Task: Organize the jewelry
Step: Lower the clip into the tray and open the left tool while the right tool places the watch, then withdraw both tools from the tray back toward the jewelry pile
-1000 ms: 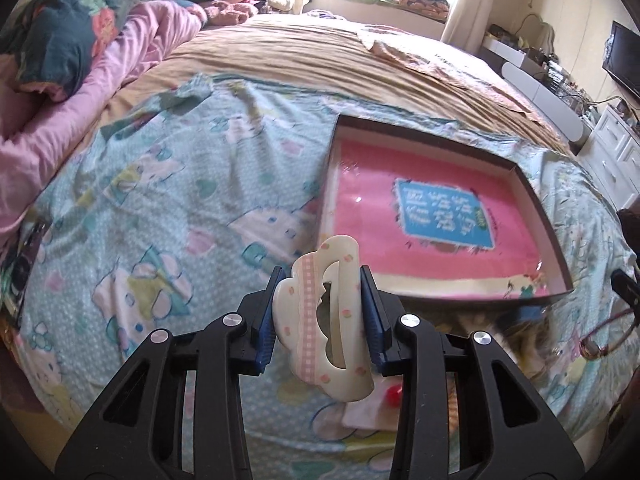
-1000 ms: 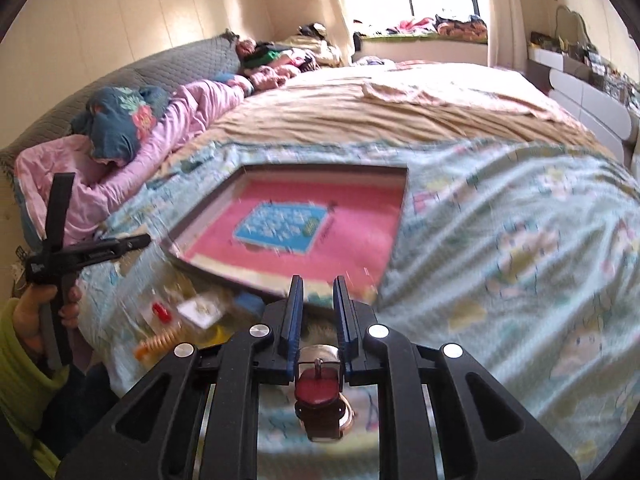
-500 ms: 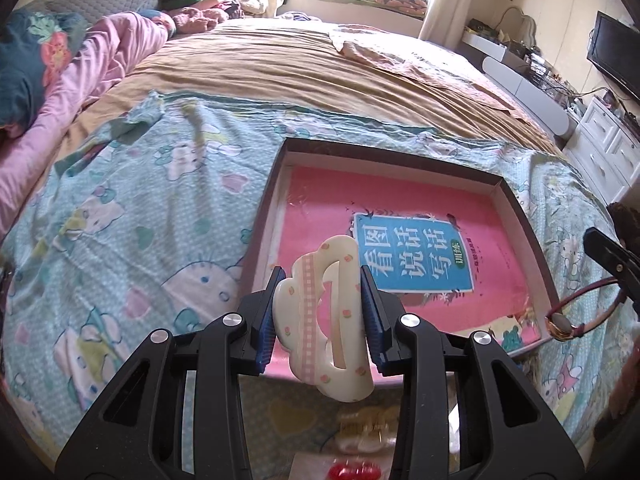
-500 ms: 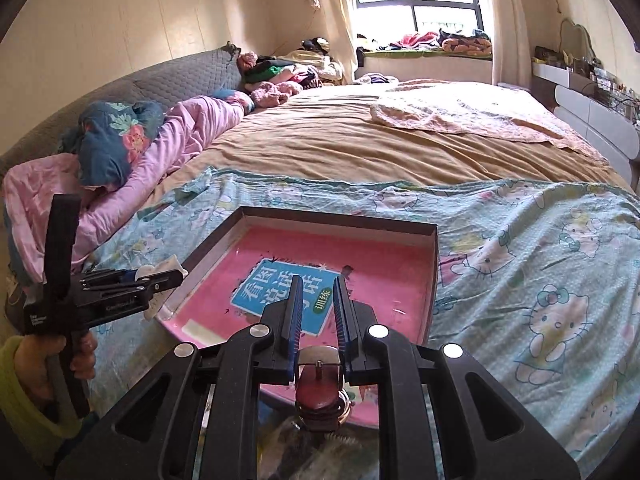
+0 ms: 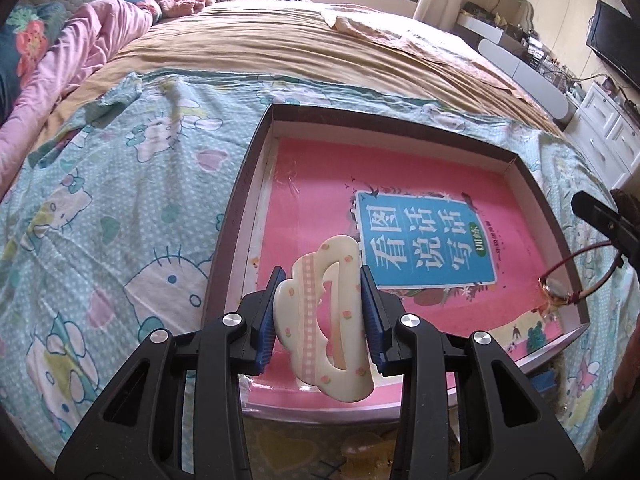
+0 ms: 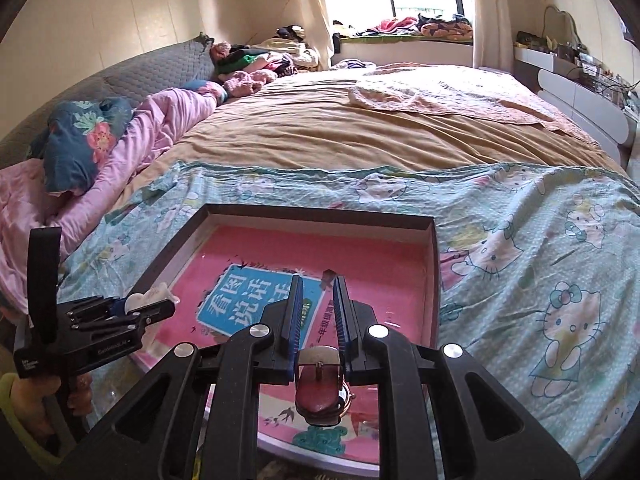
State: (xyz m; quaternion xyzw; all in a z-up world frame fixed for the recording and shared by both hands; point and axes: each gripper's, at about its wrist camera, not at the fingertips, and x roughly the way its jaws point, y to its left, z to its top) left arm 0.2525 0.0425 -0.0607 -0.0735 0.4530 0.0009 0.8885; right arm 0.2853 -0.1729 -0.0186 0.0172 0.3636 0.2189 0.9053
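Between the blue pads of the left gripper (image 5: 324,316) sits a cream cloud-shaped hair clip (image 5: 320,320), clamped upright above the near edge of a shallow dark-rimmed tray (image 5: 236,224). Over the tray's right side, the right gripper (image 6: 317,320) pinches a red-strapped watch (image 6: 322,394) by its buckle. 1 pink book (image 5: 320,200) lines the tray, which rests on a cartoon-cat bedspread (image 5: 120,200).

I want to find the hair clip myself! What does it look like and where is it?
Look above the near edge of the shallow tray on the bed. The hair clip is between the left gripper fingers: cream, cloud-shaped, with a pink checked stripe, unlike the red-strapped watch.
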